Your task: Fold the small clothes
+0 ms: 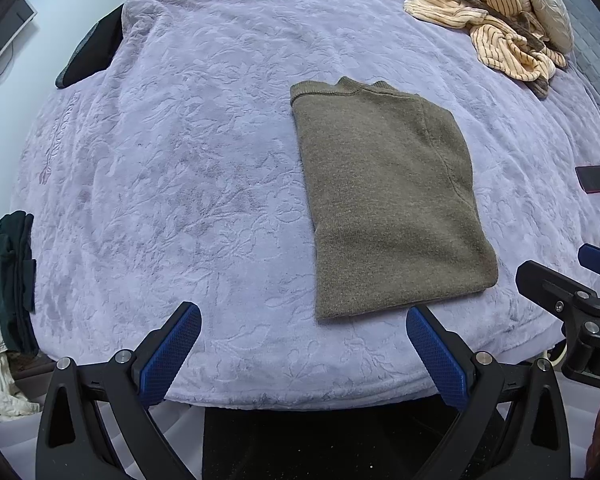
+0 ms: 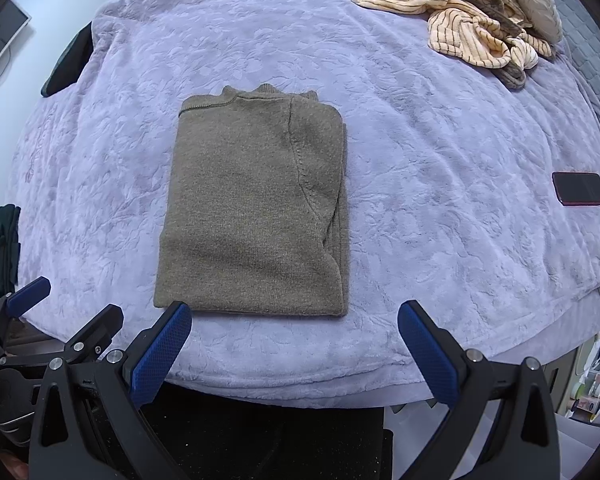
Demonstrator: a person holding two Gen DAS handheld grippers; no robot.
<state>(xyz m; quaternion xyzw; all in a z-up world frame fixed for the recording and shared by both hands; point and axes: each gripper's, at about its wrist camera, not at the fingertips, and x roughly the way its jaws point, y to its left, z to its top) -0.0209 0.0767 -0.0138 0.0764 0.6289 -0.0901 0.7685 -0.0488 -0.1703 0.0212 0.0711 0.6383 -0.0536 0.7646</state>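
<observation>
The olive-brown knitted sweater (image 2: 252, 208), folded into a rectangle, is lying on the lilac embossed blanket (image 2: 440, 208) just ahead of the right gripper (image 2: 294, 338), long axis running away from it. Both jaws are gaping wide and empty; the left gripper (image 1: 303, 338) is sitting left of the near hem.

Lavender embossed bedspread (image 2: 440, 152), spread wide.
Bearing folded olive sweater (image 2: 252, 208) centrally, striped cream garments (image 2: 460, 28) far right, dark phone (image 2: 579, 188) right.
</observation>
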